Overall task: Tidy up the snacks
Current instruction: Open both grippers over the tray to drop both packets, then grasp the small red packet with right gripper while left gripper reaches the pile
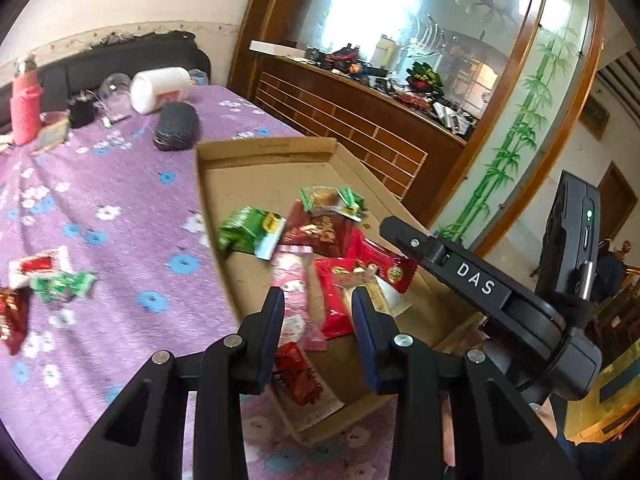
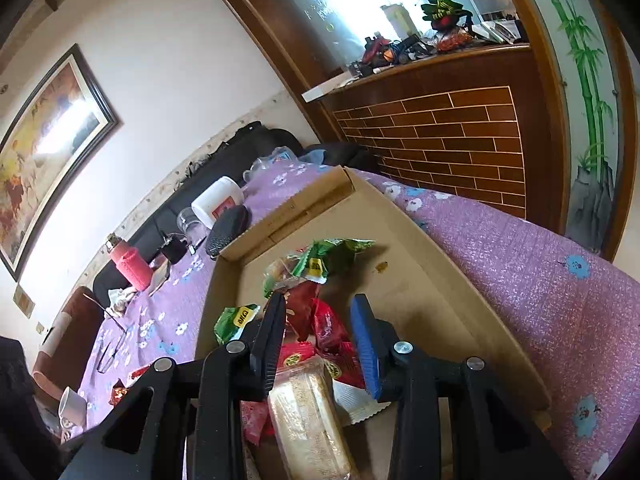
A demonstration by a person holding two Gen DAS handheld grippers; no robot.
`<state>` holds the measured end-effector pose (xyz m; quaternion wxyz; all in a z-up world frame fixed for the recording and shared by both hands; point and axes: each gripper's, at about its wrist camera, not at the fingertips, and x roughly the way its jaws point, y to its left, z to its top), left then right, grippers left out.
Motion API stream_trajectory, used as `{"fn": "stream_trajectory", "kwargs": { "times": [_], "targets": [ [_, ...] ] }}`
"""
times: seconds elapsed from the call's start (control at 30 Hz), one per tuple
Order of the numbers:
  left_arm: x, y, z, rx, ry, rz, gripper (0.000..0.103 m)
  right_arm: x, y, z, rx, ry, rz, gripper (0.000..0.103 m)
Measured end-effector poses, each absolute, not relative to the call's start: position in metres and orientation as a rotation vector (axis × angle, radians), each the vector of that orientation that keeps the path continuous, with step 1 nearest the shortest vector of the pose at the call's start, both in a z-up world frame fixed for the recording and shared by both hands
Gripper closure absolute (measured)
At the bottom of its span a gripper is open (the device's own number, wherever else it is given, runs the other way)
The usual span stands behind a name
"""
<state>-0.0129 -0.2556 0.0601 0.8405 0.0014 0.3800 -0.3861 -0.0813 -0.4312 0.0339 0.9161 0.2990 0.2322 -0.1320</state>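
Note:
A shallow cardboard tray [image 1: 256,176] lies on the purple flowered tablecloth and holds several snack packets: green ones [image 1: 250,232], red ones [image 1: 340,292], a pink one [image 1: 294,280]. My left gripper [image 1: 318,300] is open and empty above the tray's near part. The right gripper's body [image 1: 472,280] shows at the right. In the right wrist view my right gripper [image 2: 318,312] is open above the tray [image 2: 420,240], over red packets [image 2: 328,328] and a clear-wrapped biscuit pack [image 2: 308,412]. A green packet [image 2: 236,322] lies at its left.
Loose snacks [image 1: 44,276] lie on the cloth left of the tray. At the far end stand a pink bottle [image 1: 25,108], a white jar [image 1: 160,88], a black case [image 1: 176,126] and a glass. A wooden counter [image 1: 360,120] borders the table on the right.

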Motion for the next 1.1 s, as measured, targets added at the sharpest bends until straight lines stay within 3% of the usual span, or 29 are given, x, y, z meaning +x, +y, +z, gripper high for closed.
{"fn": "stream_trajectory", "kwargs": {
  "times": [0.23,0.3,0.47,0.57,0.83,0.9,1.1],
  "targets": [
    [-0.006,-0.217,0.078,0.034,0.805,-0.725,0.060,-0.081,-0.422,0.039,0.564,0.471,-0.248,0.065],
    [0.001,-0.196,0.080,0.034,0.806,-0.674,0.059,-0.079,-0.419,0.039,0.555,0.472,-0.233,0.060],
    [0.030,-0.130,0.077,-0.009,0.810,-0.475,0.047,-0.078,-0.414,0.039,0.534,0.477,-0.220,0.060],
    [0.050,-0.090,0.072,-0.038,0.808,-0.341,0.045,-0.077,-0.416,0.038,0.546,0.483,-0.219,0.059],
    [0.126,-0.052,0.036,-0.127,0.963,-0.264,0.046,-0.076,-0.413,0.038,0.531,0.486,-0.216,0.059],
    [0.127,-0.055,0.027,-0.122,0.995,-0.254,0.061,-0.077,-0.414,0.037,0.536,0.488,-0.215,0.059],
    [0.096,-0.036,0.031,-0.152,0.997,-0.283,0.062,-0.075,-0.414,0.036,0.558,0.498,-0.191,0.059]
  ]
}}
